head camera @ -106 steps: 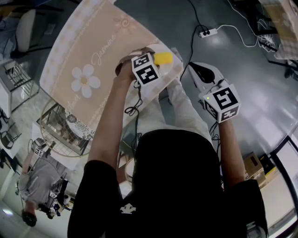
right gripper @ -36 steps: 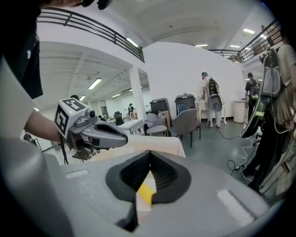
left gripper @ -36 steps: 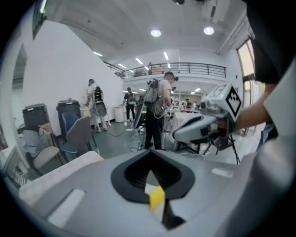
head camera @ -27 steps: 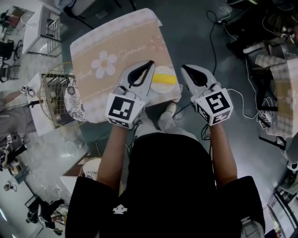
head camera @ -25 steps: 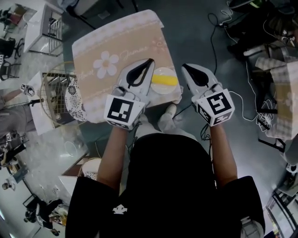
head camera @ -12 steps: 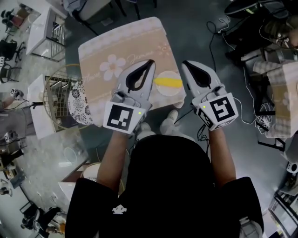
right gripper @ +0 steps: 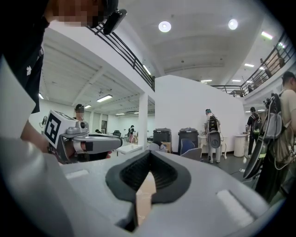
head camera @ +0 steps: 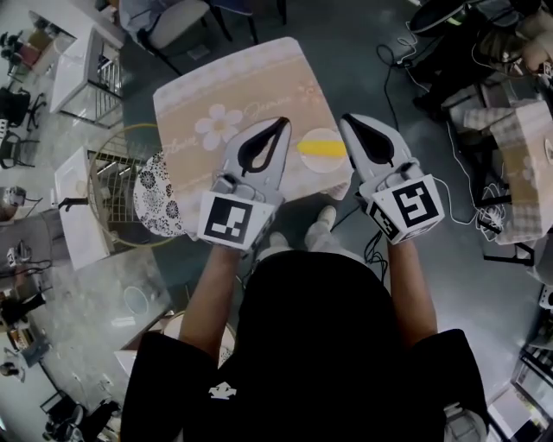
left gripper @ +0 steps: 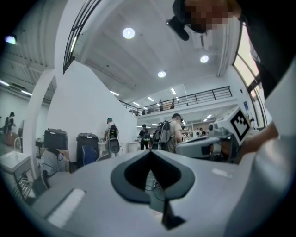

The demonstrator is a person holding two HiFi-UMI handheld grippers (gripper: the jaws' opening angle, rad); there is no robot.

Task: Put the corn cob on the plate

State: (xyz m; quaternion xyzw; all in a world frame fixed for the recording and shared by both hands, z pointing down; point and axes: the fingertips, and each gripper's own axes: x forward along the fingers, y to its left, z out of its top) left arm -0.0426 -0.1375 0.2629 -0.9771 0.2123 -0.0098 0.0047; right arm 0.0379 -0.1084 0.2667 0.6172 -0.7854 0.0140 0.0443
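In the head view the yellow corn cob (head camera: 321, 148) lies across a pale round plate (head camera: 320, 166) near the front edge of the beige flowered tablecloth (head camera: 226, 97). Both grippers hang high above the table, apart from the plate and pointing level. My left gripper (head camera: 283, 122) is shut and empty, left of the plate. At the plate's right, my right gripper (head camera: 345, 120) is shut and empty too. In the left gripper view, the left gripper (left gripper: 150, 152) shows its jaws meeting, with the other gripper (left gripper: 233, 132) at the right. The right gripper (right gripper: 149, 153) looks the same in its own view.
A round wire-frame stand (head camera: 111, 194) with a patterned black-and-white cloth (head camera: 160, 194) sits left of the table. Cables (head camera: 406, 82) run over the grey floor at the right, near a checked table (head camera: 518, 147). Chairs (head camera: 173, 17) stand beyond. People (left gripper: 175, 132) stand in the hall.
Both grippers have risen and the table looks farther below. The corn cob stays on the plate. Several seconds ago the left gripper was down at the plate beside the corn.
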